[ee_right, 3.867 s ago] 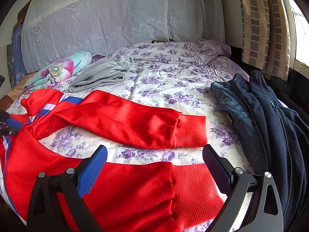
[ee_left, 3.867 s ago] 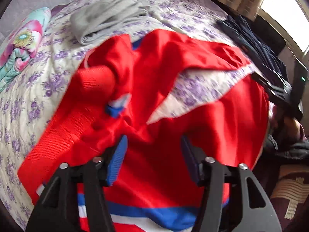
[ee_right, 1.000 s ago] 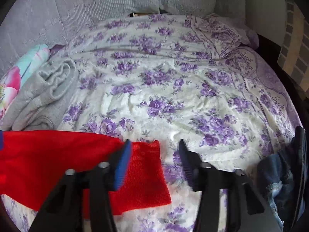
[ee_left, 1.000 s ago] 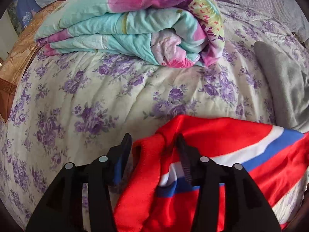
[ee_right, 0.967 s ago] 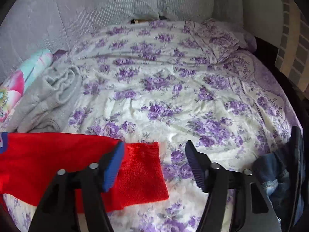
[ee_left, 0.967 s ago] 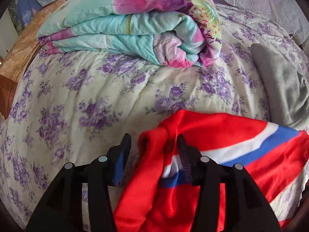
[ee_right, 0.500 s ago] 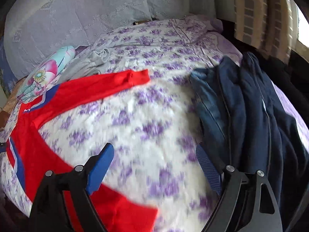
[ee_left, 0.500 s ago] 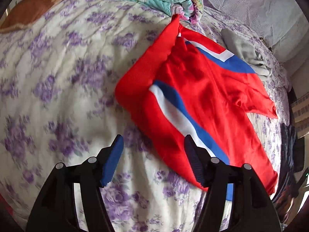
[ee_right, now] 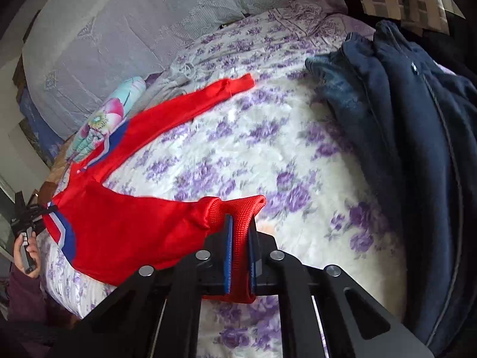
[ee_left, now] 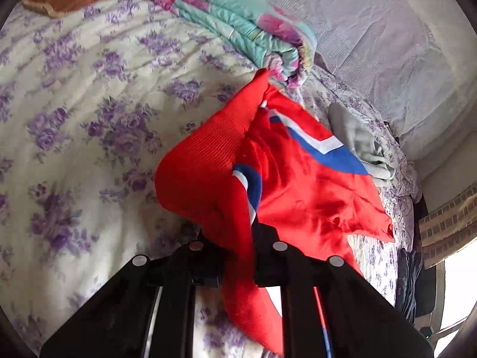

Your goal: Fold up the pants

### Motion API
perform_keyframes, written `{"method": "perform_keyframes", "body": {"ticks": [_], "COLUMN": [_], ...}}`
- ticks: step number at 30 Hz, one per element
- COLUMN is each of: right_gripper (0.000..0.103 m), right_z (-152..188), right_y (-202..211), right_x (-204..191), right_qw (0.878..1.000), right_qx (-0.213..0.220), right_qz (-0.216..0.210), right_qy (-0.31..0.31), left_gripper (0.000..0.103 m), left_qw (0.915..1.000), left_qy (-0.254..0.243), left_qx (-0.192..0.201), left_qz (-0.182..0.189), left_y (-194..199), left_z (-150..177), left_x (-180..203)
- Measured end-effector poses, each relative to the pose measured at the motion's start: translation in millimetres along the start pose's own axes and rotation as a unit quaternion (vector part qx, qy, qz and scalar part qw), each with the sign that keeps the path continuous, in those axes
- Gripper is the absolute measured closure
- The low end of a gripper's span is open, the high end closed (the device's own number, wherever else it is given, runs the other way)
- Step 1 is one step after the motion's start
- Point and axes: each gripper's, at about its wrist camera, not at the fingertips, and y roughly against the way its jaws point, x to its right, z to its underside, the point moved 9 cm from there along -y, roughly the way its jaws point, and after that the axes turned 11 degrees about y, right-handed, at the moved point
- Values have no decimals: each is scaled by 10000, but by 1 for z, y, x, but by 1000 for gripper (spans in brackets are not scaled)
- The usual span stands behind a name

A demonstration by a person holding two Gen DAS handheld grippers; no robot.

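The red pants [ee_right: 125, 232] lie spread across the bed [ee_right: 268, 155], with the near leg raised. The right hand-held gripper [ee_right: 238, 250], angled downward, has its pads clamped tight on that leg's ribbed cuff [ee_right: 241, 208]. The left hand-held gripper [ee_left: 238, 238], also tilted down, is pinched closed on the waistband end, beside the folded floral quilt [ee_left: 238, 29]. A dark blue jacket [ee_right: 417, 149] lies right of the pants.

We see both grippers angled downward, each clamped on fabric: the left gripper [ee_left: 238, 238] pinches the red pants' waistband, and the right gripper [ee_right: 240, 256] has its blue-padded fingers [ee_right: 228, 253] pressing a ribbed cuff.
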Motion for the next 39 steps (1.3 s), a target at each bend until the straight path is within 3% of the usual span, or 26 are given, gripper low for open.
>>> {"method": "perform_keyframes", "body": {"ticks": [3, 6, 10, 11, 13, 14, 16, 18, 20, 22, 25, 27, 28, 30, 32, 33, 34, 35, 37, 39], "right_gripper": [95, 95, 92, 90, 81, 76, 51, 51, 51, 54, 51, 48, 47, 45, 44, 43, 39, 35, 14, 6], "right_z": [-30, -32, 11, 20, 15, 8, -12, -25, -23, -11, 24, 31, 29, 9, -22, -40, -57, -75, -108, -134], "right_y": [31, 40, -3, -12, -5, 4, 31, 46, 41, 21, -21, -26, -23, -13, -7, -8, -10, -14, -31, -62], "right_x": [5, 19, 38, 39, 38, 39, 32, 8, -21, -39, -24, -19, -21, -31, -54, -72, -92, -117, -170, -224], "right_qw": [9991, 9977, 9932, 9913, 9922, 9929, 9924, 9918, 9916, 9892, 9800, 9808, 9812, 9856, 9852, 9826, 9783, 9719, 9536, 9336], "right_qx": [315, 15, -858, -951, -749, -613, -116, 115, -17, -406, -1331, -1324, -1342, -1142, -873, -779, -684, -574, -383, -401], "right_qz": [143, 472, 537, 618, 722, 813, 1014, 773, 323, 80, 486, 457, 406, 186, -54, -186, -367, -585, -990, -1325], "right_qy": [243, 479, 567, 664, 686, 611, 686, 1008, 1251, 1408, 1397, 1358, 1328, 1229, 1474, 1677, 1919, 2208, 2818, 3304], "left_gripper": [92, 92, 87, 83, 79, 76, 48, 37, 35, 34, 33, 33, 31, 31, 30, 25, 13, 7, 5, 5], "left_qw": [9994, 9991, 9989, 9980, 9984, 9985, 9987, 9951, 9909, 9884, 9831, 9814, 9813, 9767, 9829, 9833, 9814, 9795, 9767, 9788], "left_qy": [-165, -353, -68, 77, 338, 306, 143, -244, -651, -1019, -1351, -1170, -1200, -1443, -1434, -1492, -1591, -1660, -1686, -1576], "left_qx": [260, 247, -239, -383, -392, -343, -5, 593, 906, 878, 472, -46, 62, 68, -9, 118, 301, 480, 673, 437], "left_qz": [151, 17, -399, -495, -232, -297, -483, -749, -754, -705, -1141, -1523, -1502, -1588, -1154, -1032, -1029, -1032, -1145, -1235], "left_y": [48, 73, 50, 40, 42, 50, 75, 106, 122, 117, 70, 29, 25, 35, 49, 59, 67, 73, 71, 45], "left_z": [19, 47, 79, 85, 90, 89, 85, 78, 78, 84, 95, 104, 103, 105, 99, 88, 75, 61, 27, -2], "left_x": [17, 17, -36, -52, -63, -62, -58, -44, -22, 1, -3, -37, -43, -32, -9, 4, 15, 24, 34, 32]}}
